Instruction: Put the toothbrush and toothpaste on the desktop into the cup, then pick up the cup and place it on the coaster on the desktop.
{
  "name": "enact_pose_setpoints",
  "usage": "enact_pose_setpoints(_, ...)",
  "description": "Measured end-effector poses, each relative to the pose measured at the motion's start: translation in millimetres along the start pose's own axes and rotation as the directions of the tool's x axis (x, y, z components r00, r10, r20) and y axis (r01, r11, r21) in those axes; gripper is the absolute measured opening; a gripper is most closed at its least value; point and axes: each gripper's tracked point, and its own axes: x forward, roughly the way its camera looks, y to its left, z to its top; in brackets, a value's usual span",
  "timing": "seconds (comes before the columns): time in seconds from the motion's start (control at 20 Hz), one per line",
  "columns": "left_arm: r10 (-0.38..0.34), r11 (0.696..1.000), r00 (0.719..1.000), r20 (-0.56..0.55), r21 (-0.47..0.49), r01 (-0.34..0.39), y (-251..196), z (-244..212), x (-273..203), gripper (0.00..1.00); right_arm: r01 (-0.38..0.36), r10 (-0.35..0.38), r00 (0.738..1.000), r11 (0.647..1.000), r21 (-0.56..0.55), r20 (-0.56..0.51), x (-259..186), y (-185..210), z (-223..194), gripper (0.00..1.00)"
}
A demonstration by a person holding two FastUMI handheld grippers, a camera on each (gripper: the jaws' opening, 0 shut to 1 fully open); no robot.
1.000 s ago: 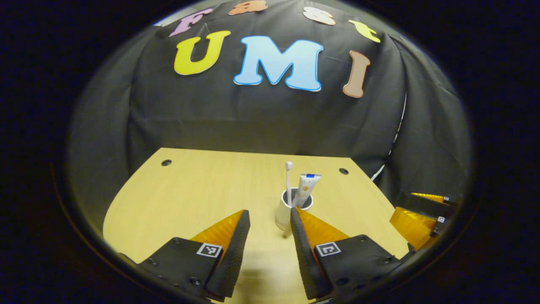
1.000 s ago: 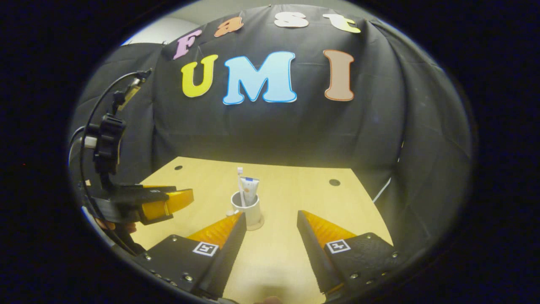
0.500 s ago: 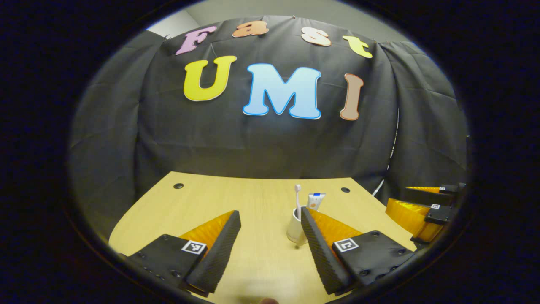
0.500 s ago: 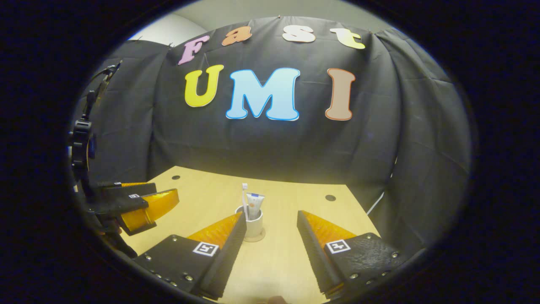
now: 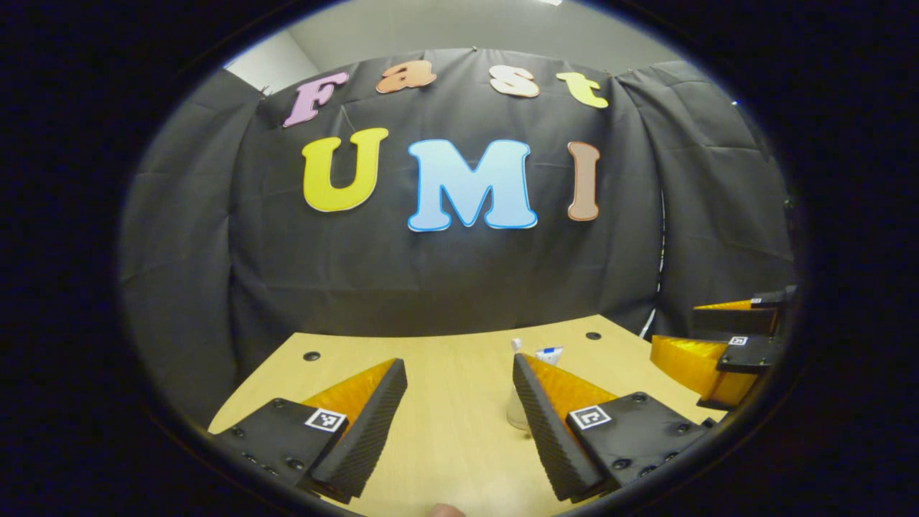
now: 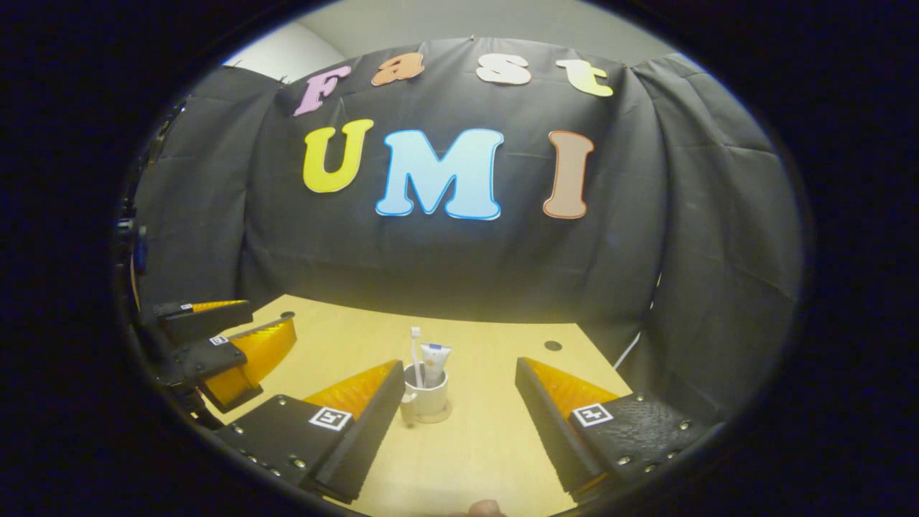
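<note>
On the tabletop point(image 6: 495, 445) the cup point(image 6: 428, 393) stands on its coaster point(image 6: 439, 416), mid-scene, holding toothbrush point(image 6: 415, 347) and toothpaste point(image 6: 434, 359). It looks rigid, light, top-heavy (best grasped low on the wall). Left tongs point(image 5: 459, 384) and right tongs point(image 6: 456, 384) gape wide, empty.

Both grippers have been drawn back and raised from the cup point(image 6: 428, 391). In the left gripper view the cup point(image 5: 515, 413), formerly seen whole between the fingers, is now largely hidden behind one finger point(image 5: 535, 406). In the right gripper view the left gripper point(image 6: 237, 341) has been shifted lower and farther from the cup.
</note>
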Motion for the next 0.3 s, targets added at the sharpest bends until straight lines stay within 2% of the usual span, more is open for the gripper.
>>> enact_pose_setpoints(0.15,-0.02,1.0,1.0,0.002,0.021,0.02,-2.3,4.9,0.9,0.99,0.001,-0.002,0.999,1.0,0.005,0.043,-4.4,5.9,14.7,0.96)
enact_pose_setpoints(0.3,-0.047,0.998,0.998,0.028,0.031,0.046,-7.1,18.3,1.4,0.95,0.012,-0.013,0.996,1.0,0.003,0.083,-9.1,4.2,25.4,0.94)
